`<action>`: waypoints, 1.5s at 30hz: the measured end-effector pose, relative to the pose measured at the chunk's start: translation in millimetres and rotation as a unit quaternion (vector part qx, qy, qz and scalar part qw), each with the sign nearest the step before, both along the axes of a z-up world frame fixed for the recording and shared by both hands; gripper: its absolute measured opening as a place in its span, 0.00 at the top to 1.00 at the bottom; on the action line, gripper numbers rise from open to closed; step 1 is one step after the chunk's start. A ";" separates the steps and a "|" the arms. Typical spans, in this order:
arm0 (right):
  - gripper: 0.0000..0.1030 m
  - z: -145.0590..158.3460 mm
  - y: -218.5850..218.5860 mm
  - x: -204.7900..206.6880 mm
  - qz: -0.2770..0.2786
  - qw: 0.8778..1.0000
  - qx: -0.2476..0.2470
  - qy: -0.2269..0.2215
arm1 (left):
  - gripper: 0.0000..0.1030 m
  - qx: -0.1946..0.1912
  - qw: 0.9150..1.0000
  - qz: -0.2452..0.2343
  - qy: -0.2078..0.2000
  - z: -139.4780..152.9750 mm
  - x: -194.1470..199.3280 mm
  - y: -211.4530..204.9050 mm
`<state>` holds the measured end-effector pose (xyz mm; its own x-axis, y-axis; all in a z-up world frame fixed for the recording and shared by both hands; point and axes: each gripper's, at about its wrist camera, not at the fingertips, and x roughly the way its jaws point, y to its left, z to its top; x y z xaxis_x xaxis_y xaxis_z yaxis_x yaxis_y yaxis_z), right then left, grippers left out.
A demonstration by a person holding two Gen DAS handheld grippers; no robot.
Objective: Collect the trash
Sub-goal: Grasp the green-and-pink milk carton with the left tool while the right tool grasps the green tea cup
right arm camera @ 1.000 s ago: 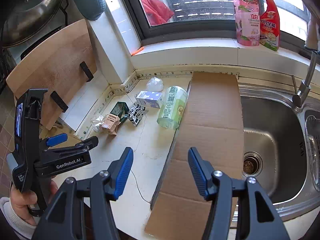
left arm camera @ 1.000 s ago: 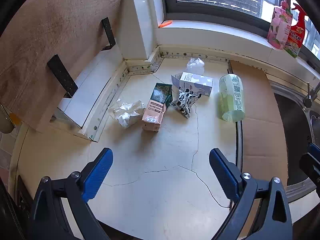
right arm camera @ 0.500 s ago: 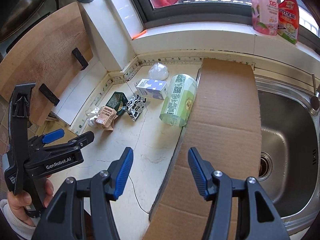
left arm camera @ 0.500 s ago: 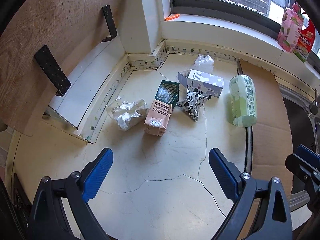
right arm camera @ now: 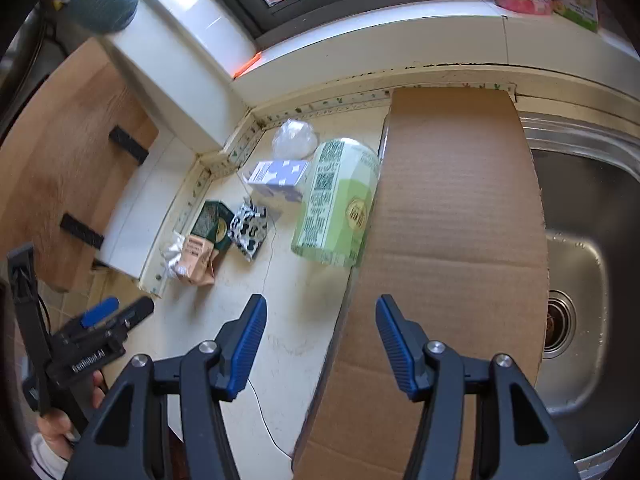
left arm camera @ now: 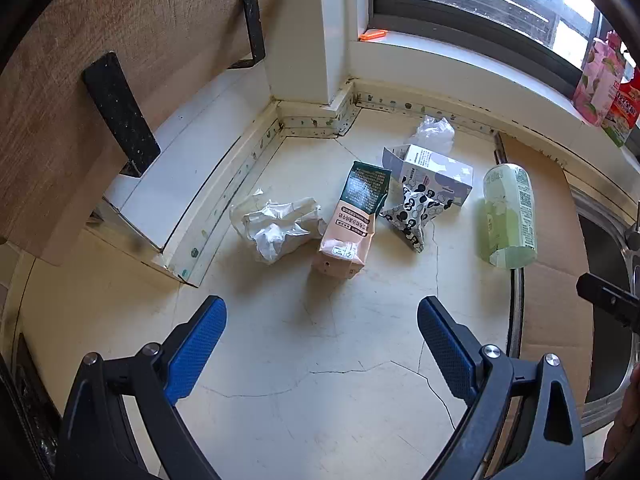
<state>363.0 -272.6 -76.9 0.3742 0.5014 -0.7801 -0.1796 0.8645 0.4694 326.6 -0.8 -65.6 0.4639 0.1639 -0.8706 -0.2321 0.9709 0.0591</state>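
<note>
Trash lies on the cream counter near the corner: a crumpled white wrapper (left arm camera: 280, 228), a pink and green carton (left arm camera: 354, 224), a black-and-white patterned wrapper (left arm camera: 414, 214), a white and lilac box (left arm camera: 430, 174), a clear plastic bag (left arm camera: 434, 132) and a green cylindrical pack (left arm camera: 508, 216). My left gripper (left arm camera: 320, 336) hangs open above the bare counter, short of the pink carton. My right gripper (right arm camera: 318, 338) is open too, over the cardboard's left edge, with the green pack (right arm camera: 338, 208) ahead of it. Nothing sits between either pair of fingers.
A flat cardboard sheet (right arm camera: 452, 208) covers the counter's right part and the steel sink's (right arm camera: 576, 248) rim. A wooden board (left arm camera: 100, 60) leans at the left. Spray bottles (left arm camera: 600, 76) stand on the window sill. The counter is cracked.
Both grippers have come forward and down toward the trash, which now looks larger and nearer. Their jaws kept the same width. The trash has not moved.
</note>
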 end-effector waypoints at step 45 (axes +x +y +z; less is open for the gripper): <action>0.48 -53.8 38.9 72.3 -0.005 0.992 0.061 0.112 | 0.55 -0.031 0.986 -0.047 0.155 -75.8 134.7 -9.4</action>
